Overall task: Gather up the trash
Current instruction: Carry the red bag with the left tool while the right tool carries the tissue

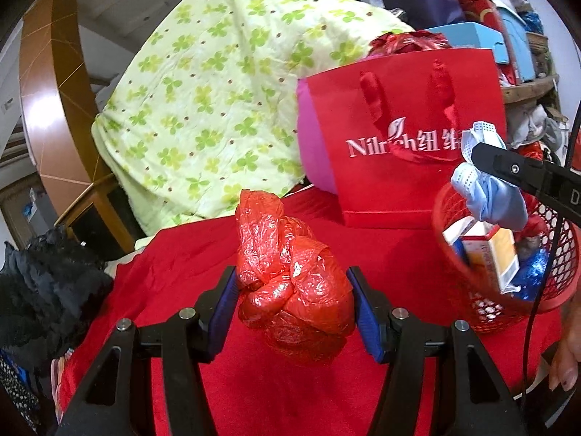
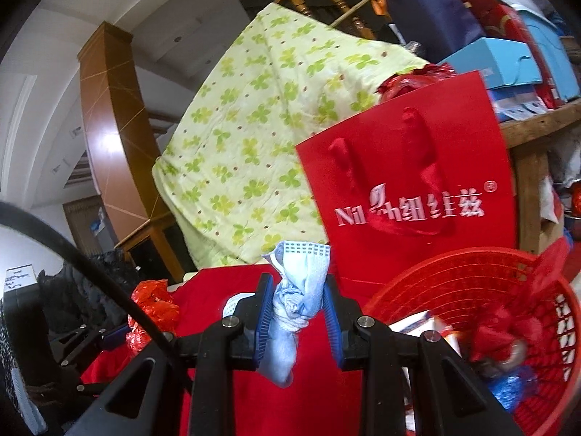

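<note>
left gripper (image 1: 292, 305) clamps a crumpled red plastic bag (image 1: 290, 290), frame centre | right gripper (image 2: 296, 318) pinches a blue face mask (image 2: 296, 290) | red basket (image 2: 508, 272) lower right

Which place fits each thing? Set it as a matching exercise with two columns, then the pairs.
Things:
1. red plastic bag
2. blue face mask
3. small cartons
4. clover quilt

Places:
A. inside the red basket
B. clamped in the right tool
C. heaped behind the red gift bag
D. clamped in the left tool

Pairs: 1-D, 2-B, 3-A, 4-C
</note>
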`<state>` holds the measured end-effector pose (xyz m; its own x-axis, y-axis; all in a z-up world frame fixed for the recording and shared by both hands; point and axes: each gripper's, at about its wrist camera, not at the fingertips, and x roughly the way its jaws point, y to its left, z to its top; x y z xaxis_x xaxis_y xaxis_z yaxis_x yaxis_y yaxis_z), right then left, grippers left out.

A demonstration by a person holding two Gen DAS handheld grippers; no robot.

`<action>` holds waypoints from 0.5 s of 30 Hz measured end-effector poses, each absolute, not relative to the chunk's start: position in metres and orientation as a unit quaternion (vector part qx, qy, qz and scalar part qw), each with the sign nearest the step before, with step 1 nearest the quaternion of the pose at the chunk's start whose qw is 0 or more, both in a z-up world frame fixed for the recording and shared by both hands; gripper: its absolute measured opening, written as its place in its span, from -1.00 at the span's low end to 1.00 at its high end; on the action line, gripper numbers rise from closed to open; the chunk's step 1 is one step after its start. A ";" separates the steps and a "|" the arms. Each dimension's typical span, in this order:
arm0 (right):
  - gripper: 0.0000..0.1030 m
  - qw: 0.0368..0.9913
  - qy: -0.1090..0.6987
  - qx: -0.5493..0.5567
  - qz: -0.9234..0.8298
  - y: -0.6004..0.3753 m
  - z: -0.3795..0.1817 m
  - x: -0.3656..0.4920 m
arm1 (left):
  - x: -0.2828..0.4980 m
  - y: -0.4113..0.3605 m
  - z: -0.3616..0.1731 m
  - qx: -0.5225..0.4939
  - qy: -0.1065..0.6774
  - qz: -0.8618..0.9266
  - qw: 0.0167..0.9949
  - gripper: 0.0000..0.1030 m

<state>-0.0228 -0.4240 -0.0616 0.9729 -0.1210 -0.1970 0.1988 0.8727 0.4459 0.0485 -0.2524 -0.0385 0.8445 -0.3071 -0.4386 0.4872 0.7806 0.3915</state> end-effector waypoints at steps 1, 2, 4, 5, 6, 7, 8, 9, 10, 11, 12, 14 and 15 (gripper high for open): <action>-0.42 0.963 0.080 0.241 -0.087 -0.429 -0.062 -0.026 | 0.047 -0.255 -0.038 0.254 0.177 -0.217 0.926 0.20; -0.42 0.962 0.077 0.245 -0.092 -0.434 -0.063 -0.030 | 0.045 -0.260 -0.038 0.257 0.176 -0.221 0.924 0.20; -0.42 0.959 0.073 0.254 -0.100 -0.444 -0.065 -0.037 | 0.042 -0.267 -0.038 0.260 0.173 -0.227 0.922 0.20; -0.42 0.958 0.071 0.257 -0.102 -0.449 -0.065 -0.040 | 0.040 -0.272 -0.037 0.262 0.173 -0.232 0.921 0.20; -0.42 0.957 0.068 0.263 -0.107 -0.455 -0.065 -0.044 | 0.038 -0.276 -0.036 0.264 0.173 -0.236 0.919 0.20; -0.42 0.955 0.067 0.266 -0.110 -0.459 -0.066 -0.046 | 0.036 -0.279 -0.036 0.265 0.172 -0.238 0.918 0.20; -0.42 0.954 0.063 0.271 -0.113 -0.464 -0.066 -0.050 | 0.033 -0.284 -0.036 0.268 0.170 -0.242 0.917 0.20; -0.42 0.953 0.061 0.275 -0.115 -0.468 -0.067 -0.053 | 0.030 -0.287 -0.035 0.270 0.168 -0.245 0.916 0.20; -0.42 0.951 0.059 0.279 -0.118 -0.472 -0.067 -0.057 | 0.027 -0.291 -0.035 0.273 0.166 -0.248 0.915 0.20; -0.42 0.949 0.056 0.284 -0.121 -0.477 -0.068 -0.061 | 0.025 -0.296 -0.035 0.275 0.165 -0.251 0.913 0.20; -0.42 0.948 0.053 0.288 -0.123 -0.481 -0.068 -0.063 | 0.021 -0.300 -0.034 0.277 0.163 -0.254 0.912 0.20; -0.42 0.945 0.048 0.297 -0.126 -0.488 -0.069 -0.069 | 0.015 -0.308 -0.034 0.282 0.159 -0.263 0.909 0.20; -0.42 0.943 0.046 0.303 -0.128 -0.492 -0.070 -0.073 | 0.013 -0.311 -0.033 0.284 0.158 -0.267 0.907 0.20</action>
